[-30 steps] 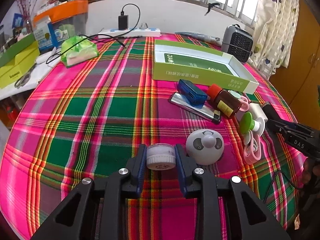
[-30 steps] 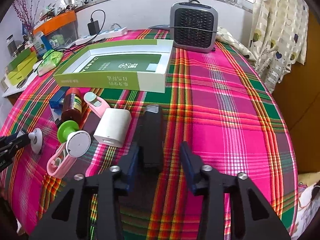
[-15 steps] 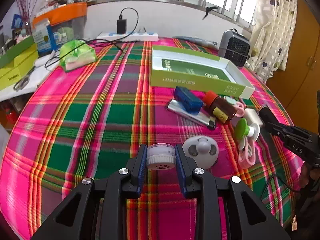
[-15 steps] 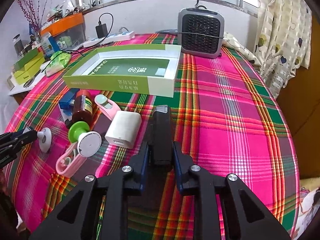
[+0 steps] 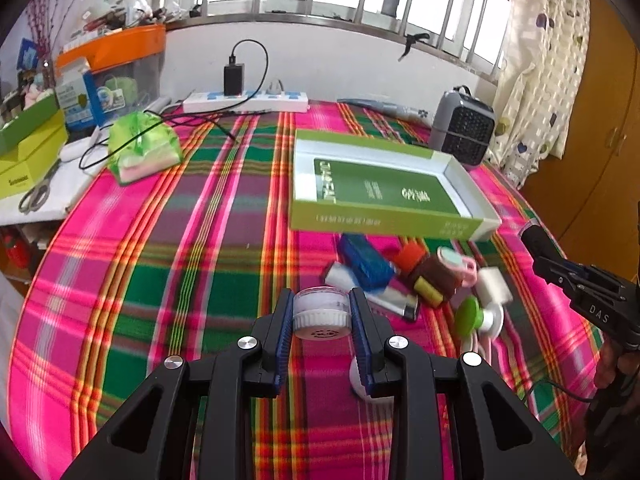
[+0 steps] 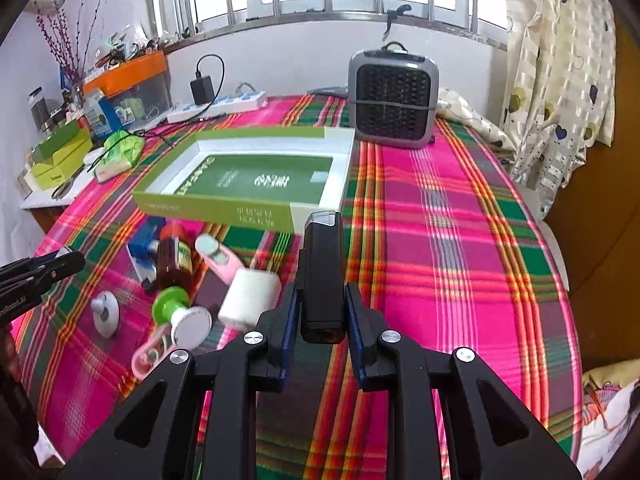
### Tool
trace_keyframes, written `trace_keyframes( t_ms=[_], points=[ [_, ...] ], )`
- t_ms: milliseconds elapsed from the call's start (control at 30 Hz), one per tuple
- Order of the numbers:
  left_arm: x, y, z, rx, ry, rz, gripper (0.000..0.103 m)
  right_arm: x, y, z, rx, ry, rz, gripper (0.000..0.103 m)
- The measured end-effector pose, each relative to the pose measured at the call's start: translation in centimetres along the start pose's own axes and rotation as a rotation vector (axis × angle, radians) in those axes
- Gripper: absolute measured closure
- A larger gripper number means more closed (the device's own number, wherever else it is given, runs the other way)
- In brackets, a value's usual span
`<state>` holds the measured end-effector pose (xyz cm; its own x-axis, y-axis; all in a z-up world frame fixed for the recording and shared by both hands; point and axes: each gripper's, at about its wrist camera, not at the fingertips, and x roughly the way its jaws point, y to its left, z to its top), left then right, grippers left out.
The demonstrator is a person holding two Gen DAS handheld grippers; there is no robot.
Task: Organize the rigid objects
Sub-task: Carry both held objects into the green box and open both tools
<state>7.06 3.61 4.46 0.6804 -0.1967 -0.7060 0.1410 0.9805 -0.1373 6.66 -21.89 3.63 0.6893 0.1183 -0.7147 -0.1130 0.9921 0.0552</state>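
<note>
white jar [image 5: 320, 312] sits clamped between the pads of your left hand-held gripper [image 5: 321, 322], lifted above the plaid counter [image 5: 200, 240]. your right hand-held gripper [image 6: 322, 316] is closed tight on a black bar-shaped device [image 6: 323, 276]. the green box [image 6: 248, 184] lies at about eleven o'clock from that device.
</note>
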Motion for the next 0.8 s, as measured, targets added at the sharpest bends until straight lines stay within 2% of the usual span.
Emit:
trace_keyframes(
  t_ms=[167,467,800],
  points=[
    [0.9,0.1,2.3,0.012,-0.008,0.006,0.077,0.3,0.1,2.0,-0.014,-0.012,0.013,0.079],
    [4.1,-0.6,7.0,0.045,-0.007,-0.027,0.077,2.8,0.6,5.7,-0.036,0.003,0.040,0.079],
    [9.2,-1.4,10.3,0.068,0.052,-0.035,0.077,7.8,0.0,8.9,-0.060,0.069,0.014,0.079]
  ],
)
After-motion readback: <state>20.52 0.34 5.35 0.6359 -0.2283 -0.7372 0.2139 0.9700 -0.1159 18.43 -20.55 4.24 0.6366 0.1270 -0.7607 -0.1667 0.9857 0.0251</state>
